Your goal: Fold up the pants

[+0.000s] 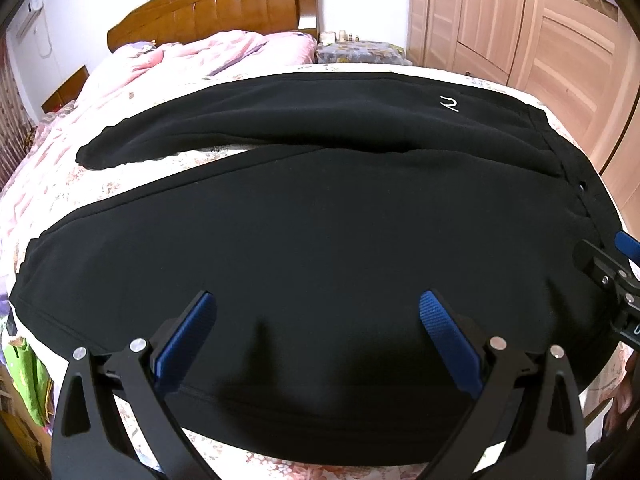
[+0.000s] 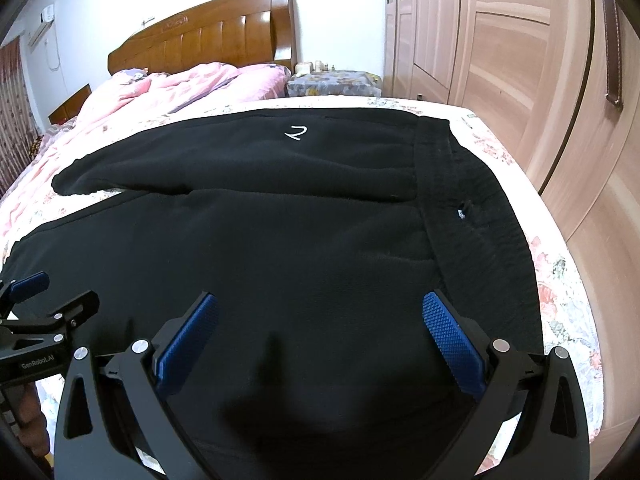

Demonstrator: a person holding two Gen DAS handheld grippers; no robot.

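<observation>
Black pants lie flat across the foot of the bed, waistband to the right, both legs stretching left, a small white logo on the far leg. My left gripper hovers open over the near leg, blue pads wide apart, nothing between them. Over the hip area beside the waistband, my right gripper is open too. The right gripper's tip shows at the right edge of the left wrist view; the left gripper shows at the left edge of the right wrist view.
The bed has a floral sheet and a rumpled pink quilt toward the wooden headboard. A covered nightstand stands beside it. Wardrobe doors run close along the right side of the bed.
</observation>
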